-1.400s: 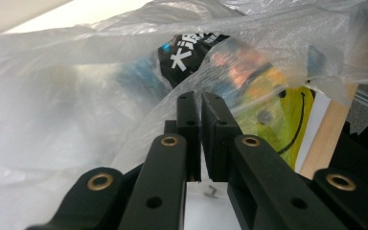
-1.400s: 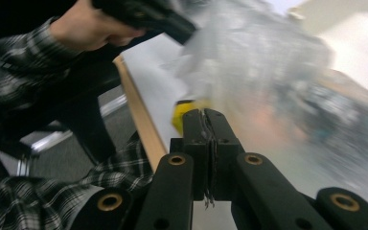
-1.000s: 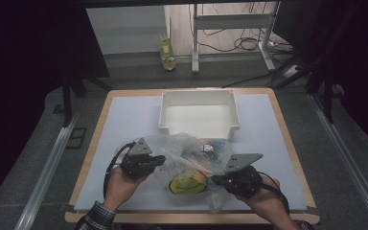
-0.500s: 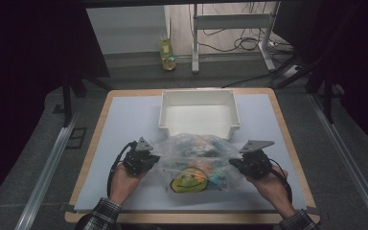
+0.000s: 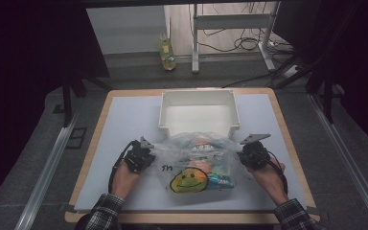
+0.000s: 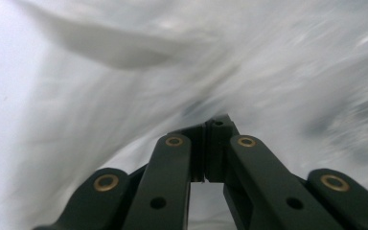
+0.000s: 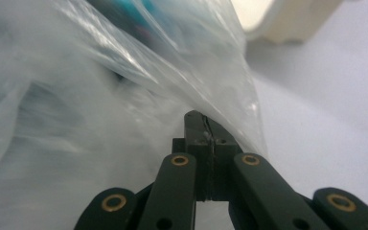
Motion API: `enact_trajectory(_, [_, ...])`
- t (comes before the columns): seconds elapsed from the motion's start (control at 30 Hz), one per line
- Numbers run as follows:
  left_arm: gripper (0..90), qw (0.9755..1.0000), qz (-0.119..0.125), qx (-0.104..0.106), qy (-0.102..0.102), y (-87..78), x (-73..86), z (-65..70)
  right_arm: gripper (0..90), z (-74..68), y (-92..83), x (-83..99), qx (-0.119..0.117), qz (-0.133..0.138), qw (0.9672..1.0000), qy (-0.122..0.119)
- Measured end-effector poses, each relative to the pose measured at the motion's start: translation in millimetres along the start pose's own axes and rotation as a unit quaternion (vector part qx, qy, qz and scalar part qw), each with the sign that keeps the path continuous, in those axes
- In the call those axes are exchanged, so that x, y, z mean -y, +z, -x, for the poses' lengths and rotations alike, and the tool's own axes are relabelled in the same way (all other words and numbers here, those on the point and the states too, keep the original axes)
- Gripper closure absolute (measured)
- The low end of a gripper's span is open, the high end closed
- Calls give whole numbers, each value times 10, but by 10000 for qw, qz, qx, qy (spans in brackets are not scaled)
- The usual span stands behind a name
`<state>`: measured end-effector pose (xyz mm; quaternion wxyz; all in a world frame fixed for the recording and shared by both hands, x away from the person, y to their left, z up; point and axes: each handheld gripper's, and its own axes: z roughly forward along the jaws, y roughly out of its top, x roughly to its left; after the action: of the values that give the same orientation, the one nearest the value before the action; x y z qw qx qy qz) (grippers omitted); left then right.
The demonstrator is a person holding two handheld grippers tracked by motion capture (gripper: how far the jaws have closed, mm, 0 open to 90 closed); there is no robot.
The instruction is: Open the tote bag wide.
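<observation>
A clear plastic bag with a yellow smiley face printed on it lies on the white table mat, holding several coloured items. My left gripper is shut on the bag's left edge, and its jaws have just closed a little tighter on the film. In the left gripper view the jaws meet, with blurred bag film all around them. My right gripper is shut on the bag's right edge. In the right gripper view the tips pinch a fold of the bag.
A white empty bin stands just behind the bag; its corner shows in the right gripper view. The mat lies on a wood-edged table. A bottle stands on the floor beyond.
Both grippers have sunk toward the table and drawn apart, the right one moving outward to the right. The bag between them has spread wider and lower.
</observation>
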<state>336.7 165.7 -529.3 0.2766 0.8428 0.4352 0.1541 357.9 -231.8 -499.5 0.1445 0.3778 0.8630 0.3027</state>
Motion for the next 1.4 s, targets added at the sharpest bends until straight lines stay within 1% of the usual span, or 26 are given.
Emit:
enact_trajectory(0.03, [891,10000,-1,13,-65,-3,3,-19,891,15,28,20,-9,-43,10000,27])
enact_trajectory(0.07, [891,9999,-57,-95,-12,-20,15,-21,891,33,66,59,-20,-129,9999,52])
enact_trajectory(0.1, [891,9999,-57,-95,-12,-20,15,-21,891,33,66,59,-20,-129,9999,52])
enact_trajectory(0.13, [891,10000,-60,-75,-18,-36,36,-26,892,30,78,92,-54,-223,9997,42])
enact_trajectory(0.2, [891,9999,-74,-63,-32,-51,54,-34,892,27,70,104,-57,-212,9998,41])
enact_trajectory(0.3, [892,9999,-75,15,-137,-76,93,-74,892,37,27,148,-71,-248,9996,62])
enact_trajectory(0.4, [890,9999,-57,68,-86,-98,97,-61,891,53,-6,178,-142,-259,9995,125])
enact_trajectory(0.43, [890,9999,-20,101,-33,-117,93,-45,891,48,-20,183,-177,-240,9994,159])
enact_trajectory(0.5, [890,9996,141,246,-55,-175,70,-16,891,41,-65,180,-304,-134,9992,200])
enact_trajectory(0.53, [890,9985,344,428,-10,-246,32,23,890,44,-137,159,-437,30,9987,251])
enact_trajectory(0.6, [890,9981,407,457,30,-281,9,51,890,43,-178,142,-482,100,9984,261])
enact_trajectory(0.67, [890,9969,529,576,124,-336,-41,119,889,37,-261,102,-539,219,9980,263])
enact_trajectory(0.7, [890,9956,601,676,248,-379,-98,202,889,25,-339,54,-602,320,9974,222])
enact_trajectory(0.77, [889,9936,682,811,389,-402,-161,288,889,5,-402,5,-628,388,9971,154])
enact_trajectory(0.8, [889,9936,682,811,389,-402,-161,288,889,5,-402,5,-628,388,9971,154])
enact_trajectory(0.83, [889,9927,705,870,439,-412,-193,331,889,-16,-443,-31,-663,418,9968,131])
enact_trajectory(0.93, [883,9888,788,1128,578,-413,-291,445,888,-105,-537,-146,-833,511,9952,-4])
enact_trajectory(0.97, [881,9866,839,1245,633,-403,-357,505,888,-135,-554,-175,-850,536,9949,-64])
enact_trajectory(1.0, [880,9866,839,1245,633,-403,-357,505,888,-135,-554,-175,-850,536,9949,-64])
enact_trajectory(1.03, [879,9848,871,1361,633,-389,-420,547,886,-195,-579,-231,-898,553,9943,-157])
enact_trajectory(1.07, [878,9848,871,1361,633,-389,-420,547,886,-195,-579,-231,-898,553,9943,-157])
enact_trajectory(1.1, [878,9841,881,1393,662,-382,-450,563,886,-220,-585,-256,-940,554,9938,-199])
enact_trajectory(1.2, [867,9840,865,1379,725,-351,-530,611,881,-310,-549,-352,-1044,516,9926,-328])
enact_trajectory(1.3, [866,9844,938,1327,676,-323,-620,607,882,-336,-494,-398,-1067,490,9924,-355])
enact_trajectory(1.37, [865,9864,849,1246,658,-270,-673,597,881,-350,-390,-454,-1087,455,9924,-357])
enact_trajectory(1.4, [865,9871,808,1215,658,-232,-691,593,881,-350,-390,-454,-1087,455,9924,-357])
